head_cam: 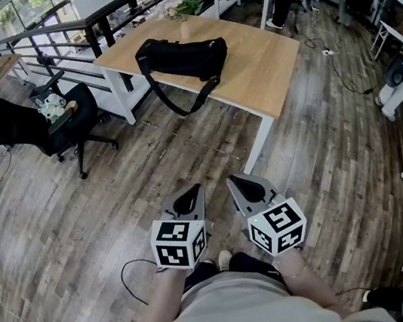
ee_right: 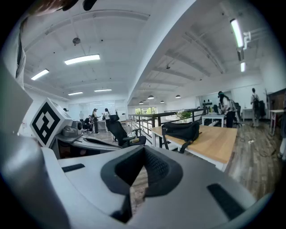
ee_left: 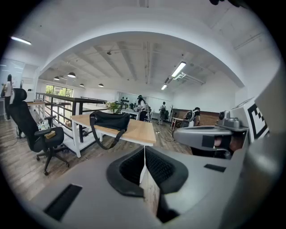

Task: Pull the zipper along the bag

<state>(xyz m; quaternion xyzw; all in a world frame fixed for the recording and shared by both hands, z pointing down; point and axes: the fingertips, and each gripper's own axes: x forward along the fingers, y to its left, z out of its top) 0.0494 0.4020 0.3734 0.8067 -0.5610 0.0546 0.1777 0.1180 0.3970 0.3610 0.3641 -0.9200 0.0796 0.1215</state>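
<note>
A black bag (head_cam: pixel 184 57) lies on the wooden table (head_cam: pixel 261 62), its strap (head_cam: pixel 181 106) hanging over the near edge; the zipper is too small to make out. The same bag (ee_left: pixel 110 120) shows far off in the left gripper view, and again as a bag (ee_right: pixel 182 130) in the right gripper view. Both grippers hover over the floor close to my body, well short of the table. My left gripper (head_cam: pixel 190 194) is shut with nothing in it. Beside it, my right gripper (head_cam: pixel 237 182) is also shut and empty.
A black office chair (head_cam: pixel 42 122) stands left of the table by a black railing (head_cam: pixel 52 44). A small potted plant (head_cam: pixel 183 8) sits at the table's far edge. More desks and people are at the back; a cable (head_cam: pixel 133 279) lies on the wooden floor.
</note>
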